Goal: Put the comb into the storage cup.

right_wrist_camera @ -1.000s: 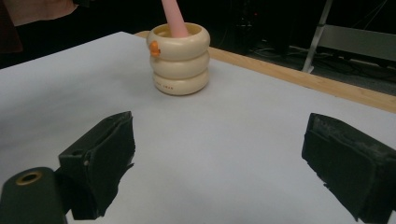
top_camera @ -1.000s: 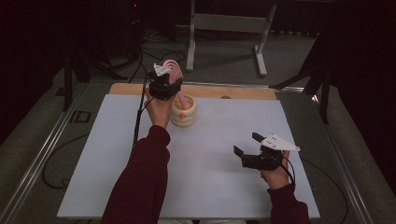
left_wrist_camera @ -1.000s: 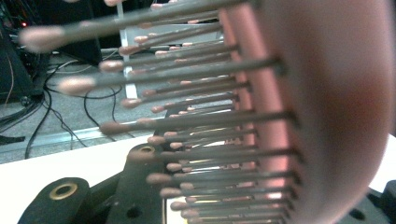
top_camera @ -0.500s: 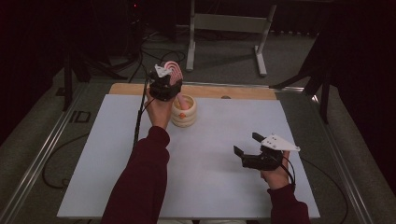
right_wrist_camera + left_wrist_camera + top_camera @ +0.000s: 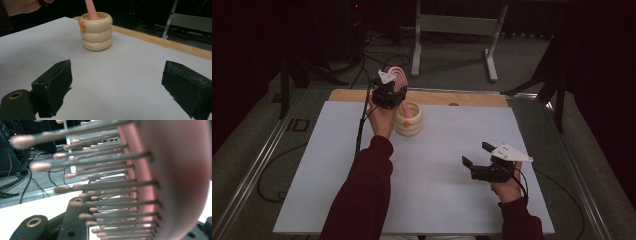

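My left gripper (image 5: 388, 92) hangs over the far left part of the table, shut on a pink hairbrush (image 5: 398, 75). The brush head stands up above the gripper. Its pink handle (image 5: 90, 8) reaches down into a cream ringed cup (image 5: 408, 120) with a small orange mark on its side. In the left gripper view the brush's pink head (image 5: 175, 182) and rows of bristles sit right in front of the camera, above the black jaws. My right gripper (image 5: 477, 154) rests low over the table at the right, open, with nothing between its jaws; the cup (image 5: 96, 31) stands well beyond it.
A white sheet (image 5: 437, 200) covers the table, with a wooden strip (image 5: 462, 98) along its far edge. A metal rail (image 5: 257, 165) runs along the table's left side. Behind the table, a white frame stand (image 5: 452, 30) and cables lie on the floor.
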`<state>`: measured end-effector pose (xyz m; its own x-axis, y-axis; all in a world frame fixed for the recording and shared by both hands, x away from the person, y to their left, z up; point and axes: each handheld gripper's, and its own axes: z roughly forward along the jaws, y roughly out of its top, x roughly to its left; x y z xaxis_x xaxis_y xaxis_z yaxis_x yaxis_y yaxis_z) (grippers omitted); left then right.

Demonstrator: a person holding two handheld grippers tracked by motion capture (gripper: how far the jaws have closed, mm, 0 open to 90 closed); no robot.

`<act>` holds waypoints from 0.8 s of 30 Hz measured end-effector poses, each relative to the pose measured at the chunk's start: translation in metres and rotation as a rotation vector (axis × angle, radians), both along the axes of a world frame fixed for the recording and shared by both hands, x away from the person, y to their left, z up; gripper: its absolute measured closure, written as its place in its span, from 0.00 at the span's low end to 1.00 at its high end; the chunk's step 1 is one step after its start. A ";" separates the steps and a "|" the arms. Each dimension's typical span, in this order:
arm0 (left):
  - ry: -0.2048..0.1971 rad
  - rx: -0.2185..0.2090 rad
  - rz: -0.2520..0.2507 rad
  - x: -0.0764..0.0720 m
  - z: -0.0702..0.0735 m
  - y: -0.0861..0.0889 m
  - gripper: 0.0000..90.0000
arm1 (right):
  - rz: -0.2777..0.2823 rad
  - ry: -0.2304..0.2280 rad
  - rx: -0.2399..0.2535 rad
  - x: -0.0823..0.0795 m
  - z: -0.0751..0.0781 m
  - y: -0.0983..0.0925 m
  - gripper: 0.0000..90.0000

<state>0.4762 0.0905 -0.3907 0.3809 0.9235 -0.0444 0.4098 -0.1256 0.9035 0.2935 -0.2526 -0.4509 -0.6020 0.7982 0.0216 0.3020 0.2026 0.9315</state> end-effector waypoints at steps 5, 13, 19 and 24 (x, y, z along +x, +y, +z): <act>0.003 0.003 0.000 0.000 -0.002 0.000 0.70 | 0.001 0.001 0.000 0.000 0.000 0.000 0.10; 0.010 0.000 0.003 0.002 -0.005 -0.001 0.70 | 0.000 0.001 0.001 0.000 0.000 0.000 0.10; 0.011 0.003 0.001 0.002 -0.008 -0.004 0.70 | 0.000 0.000 0.004 0.000 0.000 0.000 0.10; 0.015 0.004 -0.004 0.002 -0.010 -0.006 0.70 | 0.000 -0.002 0.001 0.000 0.000 0.000 0.10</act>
<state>0.4785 0.0848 -0.4011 0.3839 0.9222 -0.0461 0.4226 -0.1311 0.8968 0.2935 -0.2527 -0.4506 -0.6023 0.7980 0.0210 0.2998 0.2017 0.9324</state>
